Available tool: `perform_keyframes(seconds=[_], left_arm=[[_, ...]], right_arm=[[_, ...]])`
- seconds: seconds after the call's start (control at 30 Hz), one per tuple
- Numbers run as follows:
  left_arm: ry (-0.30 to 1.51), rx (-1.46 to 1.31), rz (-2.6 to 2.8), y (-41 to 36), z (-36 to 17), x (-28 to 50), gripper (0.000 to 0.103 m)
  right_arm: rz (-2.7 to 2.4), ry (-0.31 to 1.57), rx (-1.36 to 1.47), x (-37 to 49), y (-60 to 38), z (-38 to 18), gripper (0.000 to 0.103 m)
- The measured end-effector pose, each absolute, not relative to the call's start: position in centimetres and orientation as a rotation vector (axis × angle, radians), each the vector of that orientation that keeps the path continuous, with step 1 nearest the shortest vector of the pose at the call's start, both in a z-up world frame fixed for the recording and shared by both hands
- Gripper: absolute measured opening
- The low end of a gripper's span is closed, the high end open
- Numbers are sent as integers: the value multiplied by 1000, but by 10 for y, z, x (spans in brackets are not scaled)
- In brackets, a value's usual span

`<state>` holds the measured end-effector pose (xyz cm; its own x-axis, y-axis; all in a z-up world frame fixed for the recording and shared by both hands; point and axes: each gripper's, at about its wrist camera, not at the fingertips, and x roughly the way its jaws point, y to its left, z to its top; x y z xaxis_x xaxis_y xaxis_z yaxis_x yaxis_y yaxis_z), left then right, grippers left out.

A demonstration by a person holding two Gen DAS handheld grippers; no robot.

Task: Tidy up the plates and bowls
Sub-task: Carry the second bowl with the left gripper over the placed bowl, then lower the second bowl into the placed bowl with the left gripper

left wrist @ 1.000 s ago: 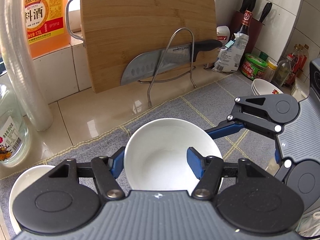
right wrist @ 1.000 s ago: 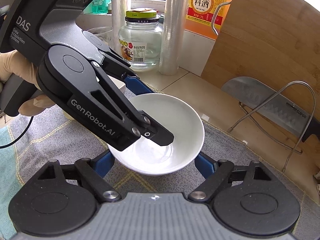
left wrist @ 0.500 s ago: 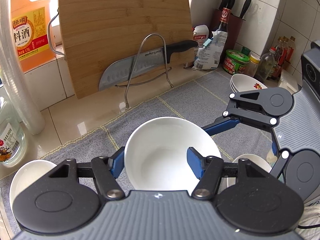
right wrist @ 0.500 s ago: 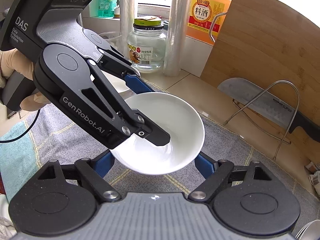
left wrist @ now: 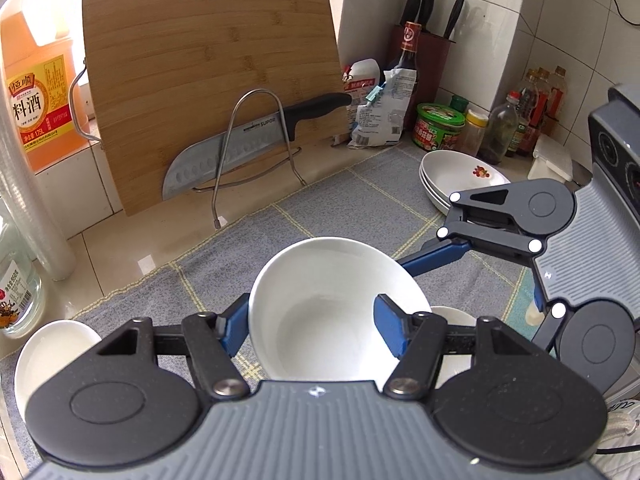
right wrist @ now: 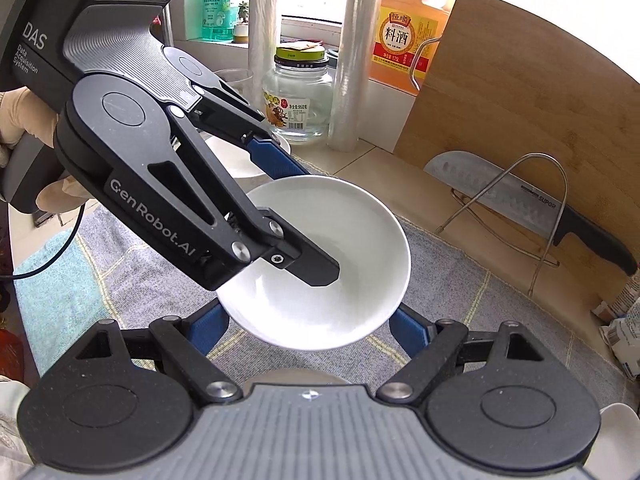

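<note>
Above the worktop [left wrist: 132, 240] and its grey cloth [left wrist: 360, 200], the white bowl [left wrist: 328, 304] is gripped by the left claw [left wrist: 312, 328] (one finger inside) while the right claw [right wrist: 308, 324] clamps its outer rim.

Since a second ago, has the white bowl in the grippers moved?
Yes. The white bowl has travelled right, away from the orange jug; the stacked plates and another bowl beneath have come into view.
</note>
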<state>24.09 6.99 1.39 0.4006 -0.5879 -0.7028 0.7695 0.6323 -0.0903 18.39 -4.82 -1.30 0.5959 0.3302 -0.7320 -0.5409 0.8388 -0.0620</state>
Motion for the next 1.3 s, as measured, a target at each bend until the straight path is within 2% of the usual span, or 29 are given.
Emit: perform_keyframes(seconds=[0.73, 1.3], left_arm=[[793, 308, -970, 32, 6, 198, 64], [843, 338, -1010, 18, -11, 190, 64]], right_arm=[[436, 820, -241, 127, -76, -12, 90], [425, 873, -195, 113, -87, -26, 90]])
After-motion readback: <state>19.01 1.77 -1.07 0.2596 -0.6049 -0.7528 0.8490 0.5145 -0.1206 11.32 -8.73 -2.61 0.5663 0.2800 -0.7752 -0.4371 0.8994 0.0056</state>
